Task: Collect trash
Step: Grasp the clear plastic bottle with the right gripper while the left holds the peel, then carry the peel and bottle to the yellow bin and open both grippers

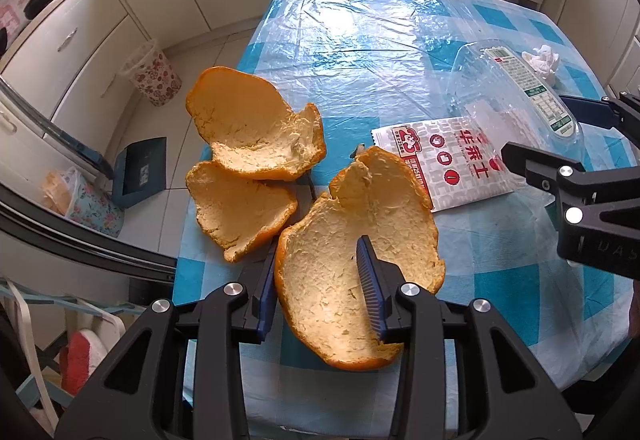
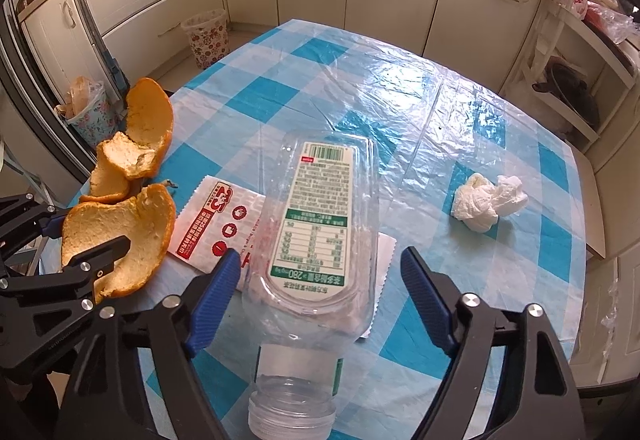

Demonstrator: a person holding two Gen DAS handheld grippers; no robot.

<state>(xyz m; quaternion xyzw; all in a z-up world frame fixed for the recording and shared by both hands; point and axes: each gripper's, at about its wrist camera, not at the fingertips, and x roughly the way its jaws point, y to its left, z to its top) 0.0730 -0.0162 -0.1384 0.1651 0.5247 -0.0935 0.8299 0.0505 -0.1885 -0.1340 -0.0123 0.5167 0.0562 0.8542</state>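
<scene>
My left gripper (image 1: 320, 264) is shut on a large orange peel (image 1: 352, 240), which spreads in several lobes above the table's left edge; the peel also shows in the right wrist view (image 2: 120, 224). My right gripper (image 2: 320, 260) is open, its blue pads (image 2: 218, 288) either side of an empty clear plastic bottle (image 2: 316, 232) lying on its side, mouth toward me. The bottle rests partly on a red-and-white paper wrapper (image 2: 212, 224), also in the left wrist view (image 1: 448, 160). A crumpled white tissue (image 2: 488, 202) lies to the right.
The table (image 2: 360, 80) has a blue-and-white checked cloth under clear plastic. A floral wastebasket (image 1: 154, 74) stands on the floor beyond the left edge, a second floral bin with a bag (image 1: 86, 200) nearer, beside a blue dustpan (image 1: 140, 170). Cabinets line the walls.
</scene>
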